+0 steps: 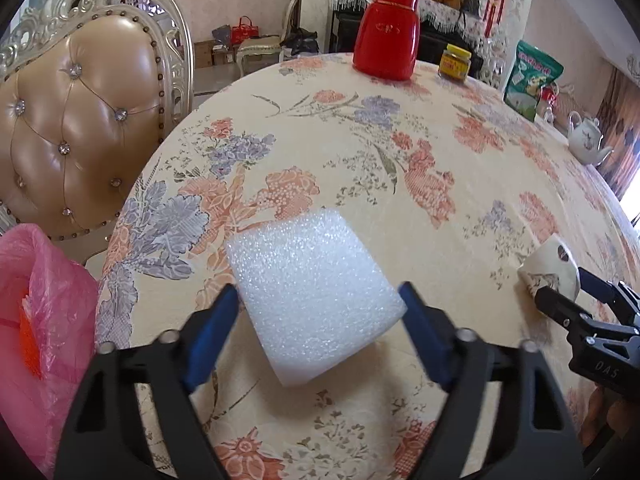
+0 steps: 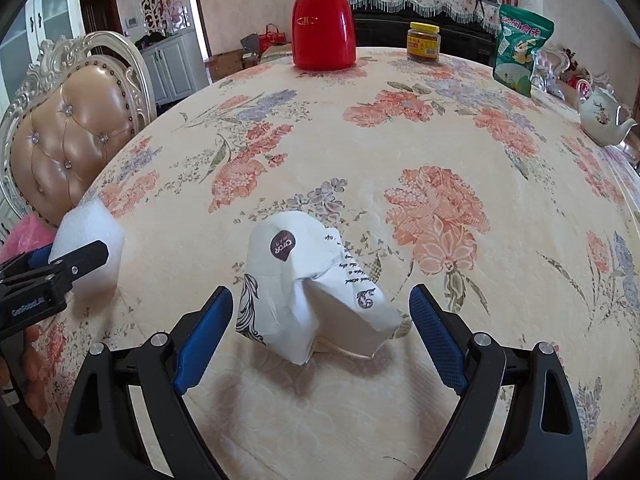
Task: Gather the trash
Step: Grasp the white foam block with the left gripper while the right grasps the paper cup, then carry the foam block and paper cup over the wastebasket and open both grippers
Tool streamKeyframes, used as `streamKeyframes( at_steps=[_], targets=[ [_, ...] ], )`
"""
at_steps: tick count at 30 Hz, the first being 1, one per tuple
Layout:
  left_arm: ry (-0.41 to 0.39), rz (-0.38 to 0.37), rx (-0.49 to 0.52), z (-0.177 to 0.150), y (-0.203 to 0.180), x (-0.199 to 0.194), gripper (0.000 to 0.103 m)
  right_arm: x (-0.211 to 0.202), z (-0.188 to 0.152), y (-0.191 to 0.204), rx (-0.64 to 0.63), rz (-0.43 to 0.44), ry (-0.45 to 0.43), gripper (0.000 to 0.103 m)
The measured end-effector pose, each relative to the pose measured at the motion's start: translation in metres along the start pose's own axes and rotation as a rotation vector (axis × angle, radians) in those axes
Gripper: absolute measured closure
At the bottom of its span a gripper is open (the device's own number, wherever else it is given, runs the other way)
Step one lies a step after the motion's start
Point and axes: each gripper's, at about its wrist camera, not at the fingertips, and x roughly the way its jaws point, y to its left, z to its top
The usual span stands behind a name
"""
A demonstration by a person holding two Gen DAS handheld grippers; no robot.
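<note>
The left gripper (image 1: 320, 304) is straddling a white foam block (image 1: 316, 296) lying on the flowered desk (image 1: 400, 200), its blue pads right at the block's two sides; a firm squeeze cannot be told. The right gripper (image 2: 322, 308) is standing wide around a crumpled printed paper bag (image 2: 308, 292), its pads apart from the paper. Off the desk's left edge a pink plastic bag (image 1: 44, 320) is hanging beside a tufted chair (image 1: 80, 128). A red flask (image 2: 323, 24) is standing at the far edge.
</note>
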Motion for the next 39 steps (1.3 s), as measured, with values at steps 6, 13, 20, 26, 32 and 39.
streamKeyframes(
  at_steps=[6,13,20,26,32,39],
  targets=[
    [-0.018,-0.025,0.015,-0.004,0.002,-0.007,0.031,0.002,-0.001,0.002,-0.005,-0.001,0.009,0.027],
    [-0.042,-0.053,0.028,-0.007,0.001,-0.019,0.031,-0.004,-0.001,0.001,0.006,-0.008,-0.015,0.028],
    [-0.077,-0.07,0.023,-0.009,0.004,-0.03,0.031,-0.022,0.003,0.002,0.012,0.0,-0.078,0.028],
    [-0.09,-0.068,0.025,-0.012,0.007,-0.039,0.031,-0.033,0.005,0.009,-0.005,0.017,-0.106,0.028],
    [-0.112,-0.069,0.026,-0.014,0.012,-0.051,0.031,-0.04,0.007,0.013,-0.01,0.032,-0.121,0.028],
    [-0.131,-0.054,0.02,-0.017,0.021,-0.067,0.031,-0.049,0.007,0.02,-0.021,0.038,-0.141,0.028]
  ],
)
